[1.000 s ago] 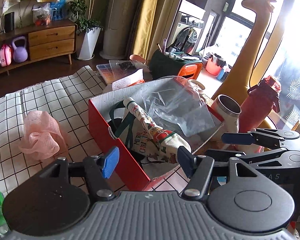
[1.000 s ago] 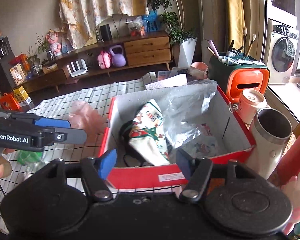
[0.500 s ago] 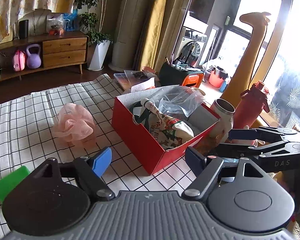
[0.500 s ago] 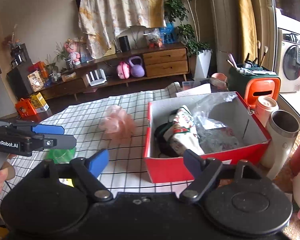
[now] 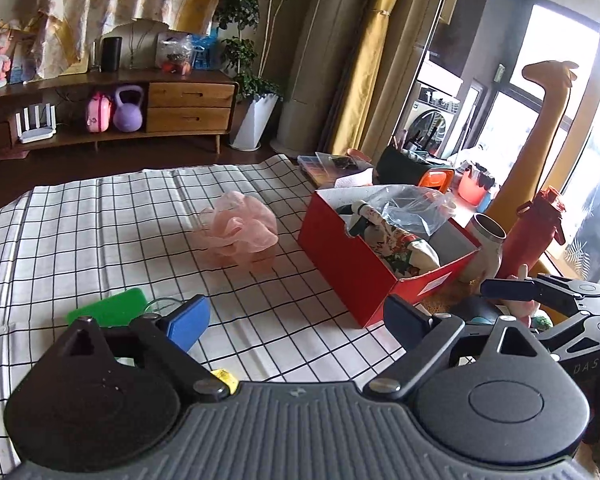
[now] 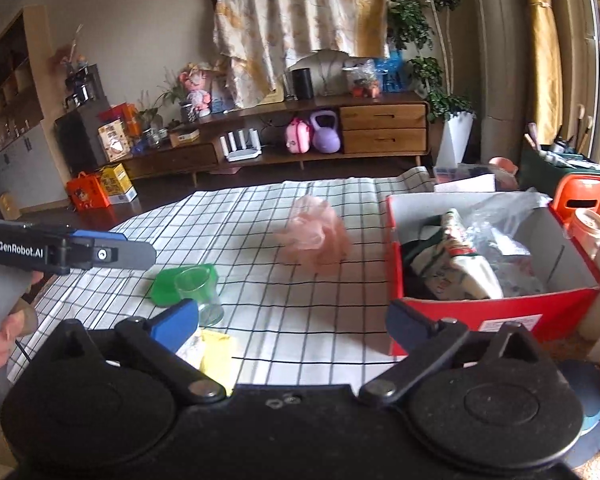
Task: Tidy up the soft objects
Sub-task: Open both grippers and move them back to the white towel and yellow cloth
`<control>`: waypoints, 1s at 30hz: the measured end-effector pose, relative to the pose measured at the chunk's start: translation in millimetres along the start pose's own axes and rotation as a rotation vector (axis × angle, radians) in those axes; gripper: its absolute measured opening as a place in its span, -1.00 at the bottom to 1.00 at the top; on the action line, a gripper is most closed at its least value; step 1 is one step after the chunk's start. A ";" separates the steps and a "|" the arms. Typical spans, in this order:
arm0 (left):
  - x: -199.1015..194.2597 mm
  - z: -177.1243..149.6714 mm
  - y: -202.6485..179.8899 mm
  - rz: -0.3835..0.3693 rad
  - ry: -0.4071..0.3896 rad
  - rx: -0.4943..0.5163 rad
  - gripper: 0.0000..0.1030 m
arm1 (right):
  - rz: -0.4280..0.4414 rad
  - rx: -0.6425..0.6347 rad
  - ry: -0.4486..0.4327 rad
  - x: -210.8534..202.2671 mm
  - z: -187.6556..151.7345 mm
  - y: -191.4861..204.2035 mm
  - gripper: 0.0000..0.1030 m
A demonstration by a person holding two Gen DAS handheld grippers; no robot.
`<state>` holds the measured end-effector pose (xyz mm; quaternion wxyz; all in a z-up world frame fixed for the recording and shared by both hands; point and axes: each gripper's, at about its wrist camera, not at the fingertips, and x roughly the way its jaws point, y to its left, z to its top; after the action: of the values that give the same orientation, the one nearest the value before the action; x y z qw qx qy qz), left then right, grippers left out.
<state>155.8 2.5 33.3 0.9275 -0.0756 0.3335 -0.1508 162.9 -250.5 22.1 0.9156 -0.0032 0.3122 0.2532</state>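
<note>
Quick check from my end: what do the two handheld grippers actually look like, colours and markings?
Both are black plastic. The left gripper has a ribbed grey housing, two round pivot discs and blue pads on its jaws. The right gripper looks the same, with a smooth black housing. White lettering on the left one's side reads GenRobot.AI.

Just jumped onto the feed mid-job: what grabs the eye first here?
The red box at the right of the checked cloth, stuffed with a printed fabric bag and clear plastic. Left of it, alone on the cloth, sits a pink mesh pouf.
</note>
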 end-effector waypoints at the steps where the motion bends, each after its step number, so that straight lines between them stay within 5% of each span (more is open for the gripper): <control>1: -3.0 -2.0 4.8 0.006 -0.002 -0.009 0.84 | 0.005 -0.007 0.005 3.2 -1.1 4.4 0.95; 4: -13.1 -10.0 20.4 0.041 -0.009 -0.028 1.00 | 0.016 -0.022 0.023 14.3 -5.1 18.9 0.95; 13: -28.7 -50.3 51.5 0.122 -0.036 -0.043 1.00 | 0.037 -0.017 0.125 61.4 -18.4 43.7 0.93; 20: -9.5 -95.5 60.8 0.130 0.052 -0.078 1.00 | 0.031 -0.008 0.214 97.5 -28.7 52.1 0.87; 30: 30.8 -135.2 59.1 0.102 0.183 -0.037 1.00 | 0.026 -0.032 0.329 139.1 -47.1 59.7 0.52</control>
<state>105.2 42.7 -102.9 0.8981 -0.0617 0.4230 -0.1037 202.4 -141.9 -86.5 0.8487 -0.0553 0.4536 0.2662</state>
